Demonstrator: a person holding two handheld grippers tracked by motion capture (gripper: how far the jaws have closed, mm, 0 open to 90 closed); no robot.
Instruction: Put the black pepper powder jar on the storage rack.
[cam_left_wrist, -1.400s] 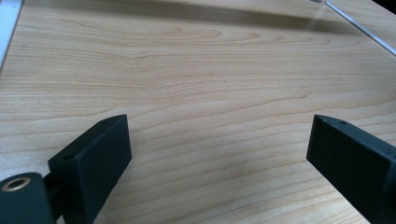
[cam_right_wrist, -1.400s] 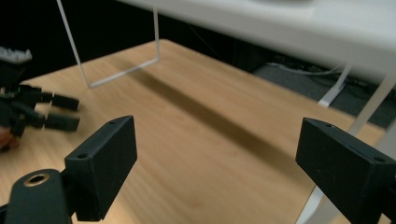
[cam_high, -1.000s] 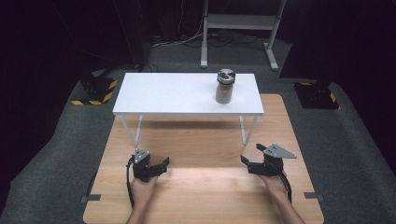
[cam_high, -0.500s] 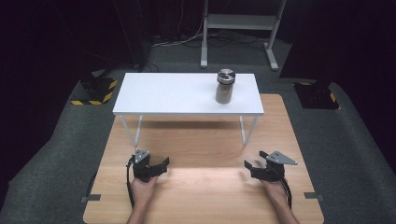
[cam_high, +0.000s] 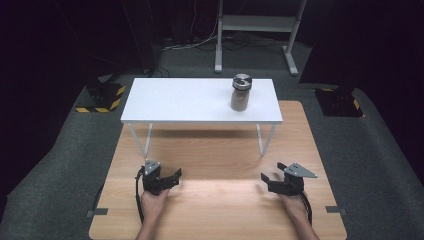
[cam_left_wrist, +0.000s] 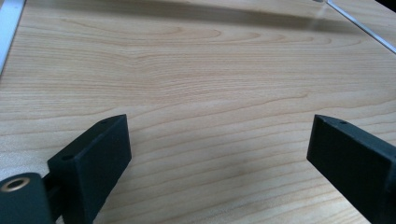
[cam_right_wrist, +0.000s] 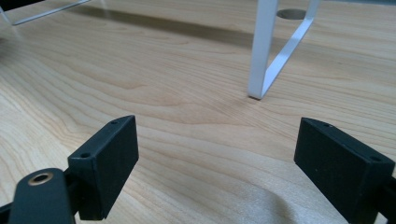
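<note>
Jar: the jar (cam_high: 241, 93) stands upright on the white shelf (cam_high: 175, 102), upper centre of the high view, toward the shelf's right end.

Jar, handling: I judge it rigid and probably fairly heavy for its size, with a dark fill inside; the lid (cam_high: 242, 80) looks like metal, the wall smooth and likely slippery. Glass or plastic I cannot tell (so I would treat it as breakable).

Where to hold: I would close on the body below the lid, jaws on opposite sides, rather than on the lid itself.

My left gripper: left gripper (cam_high: 169, 177) rests low on the wooden table (cam_high: 220, 210), lower left of the high view, jaws spread wide, nothing between them; in the left gripper view there is bare wood between my fingers (cam_left_wrist: 95, 161).

My right gripper: right gripper (cam_high: 267, 179) sits lower right of the high view, jaws wide apart and empty, having just been opening a little; the right gripper view shows a shelf leg (cam_right_wrist: 262, 51) ahead.

Jar against grippers: well apart from both, farther up the frame and on a raised surface; my right gripper is the nearer one.
</note>
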